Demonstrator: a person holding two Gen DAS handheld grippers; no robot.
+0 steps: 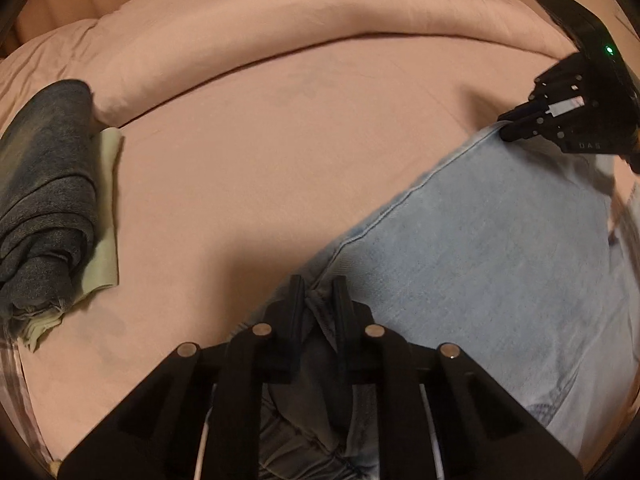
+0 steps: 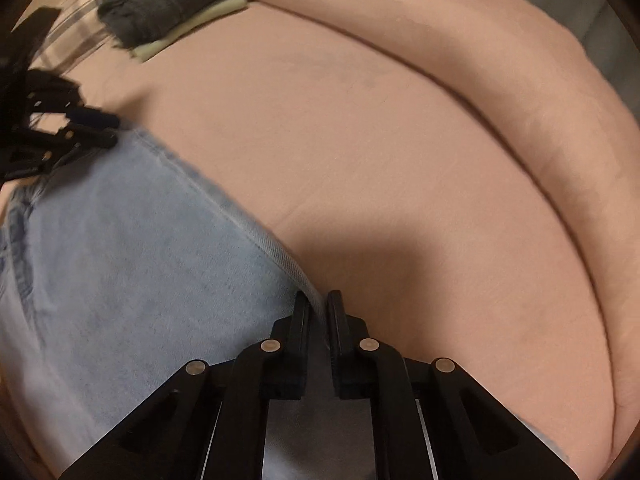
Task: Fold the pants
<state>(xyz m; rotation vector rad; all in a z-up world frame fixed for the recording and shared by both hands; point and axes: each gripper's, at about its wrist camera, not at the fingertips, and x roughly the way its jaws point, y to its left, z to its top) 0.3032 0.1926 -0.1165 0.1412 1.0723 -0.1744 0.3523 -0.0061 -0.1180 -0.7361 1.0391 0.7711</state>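
Observation:
Light blue jeans (image 1: 480,248) lie spread on a pink bed sheet (image 1: 280,160). My left gripper (image 1: 318,286) is shut on a bunched corner of the jeans at one end of their far edge. My right gripper (image 2: 318,300) is shut on the seam at the other end of that edge. The jeans fill the lower left of the right wrist view (image 2: 120,260). The right gripper shows in the left wrist view (image 1: 508,128) at upper right. The left gripper shows in the right wrist view (image 2: 108,132) at the left edge.
A stack of folded clothes, dark grey denim (image 1: 44,200) on a pale green piece (image 1: 106,216), sits at the left; it also shows in the right wrist view (image 2: 168,0). A rolled pink duvet (image 1: 300,20) runs along the back. A plaid cloth (image 2: 76,32) lies under the stack.

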